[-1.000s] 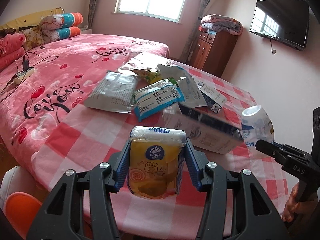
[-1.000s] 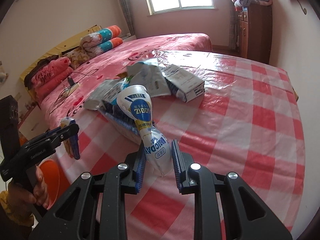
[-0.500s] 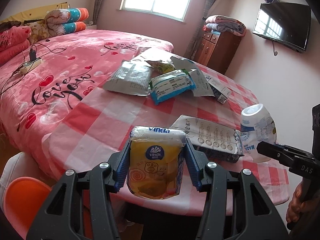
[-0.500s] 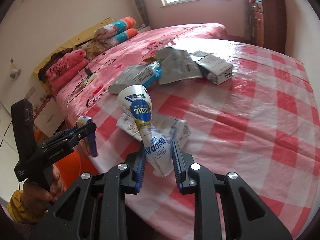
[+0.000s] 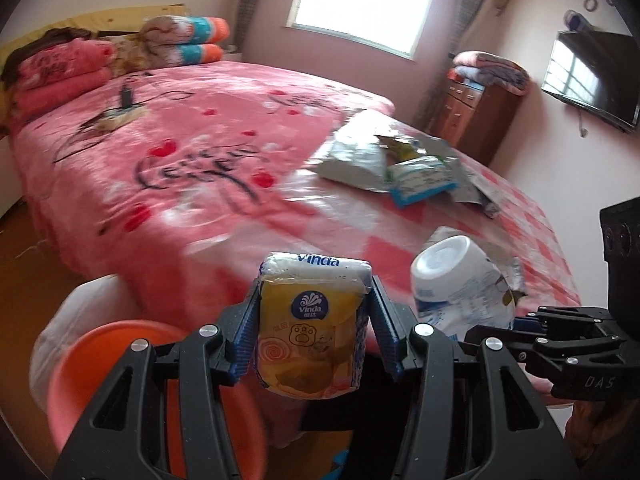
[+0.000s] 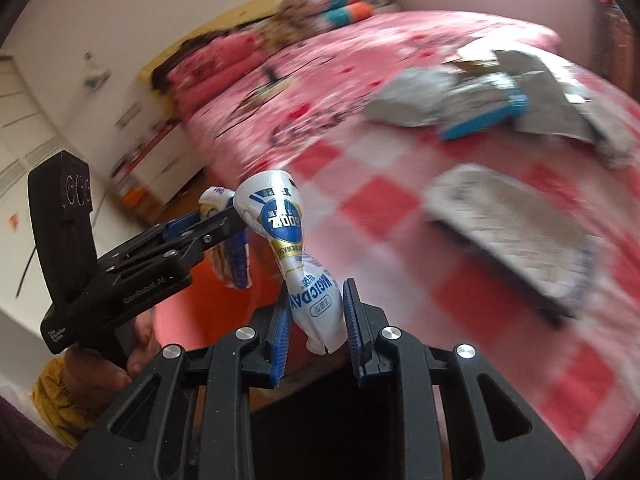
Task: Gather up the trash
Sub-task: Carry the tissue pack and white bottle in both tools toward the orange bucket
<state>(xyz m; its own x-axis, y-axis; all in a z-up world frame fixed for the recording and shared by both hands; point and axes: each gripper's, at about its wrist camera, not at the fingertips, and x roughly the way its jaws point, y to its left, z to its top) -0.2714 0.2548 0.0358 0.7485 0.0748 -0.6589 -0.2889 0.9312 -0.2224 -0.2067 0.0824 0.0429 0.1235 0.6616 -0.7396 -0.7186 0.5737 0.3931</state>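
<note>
Trash was held in both grippers: the left gripper was clamped on a yellow Vinda tissue packet, soft, crinkled plastic with a white top, and the right gripper pinched the squashed foot of a white pouch printed in blue, its wider end flaring upward. Compared with a second earlier, both tools had pulled back from the table and swung left, so an orange bin, smooth and round-rimmed with a white liner bag at its edge, now sat just below and left of the tissue packet. That suggested the two pieces were about to be dropped in. Motion blurred both views. Beyond the grippers, on the pink-and-white checked tablecloth, glossy like plastic sheet, a flattened silver-grey carton lay near the edge. Farther off lay a heap of foil wrappers and a blue-edged packet, uncollected. Behind them spread a plush pink bedspread with hearts.
</note>
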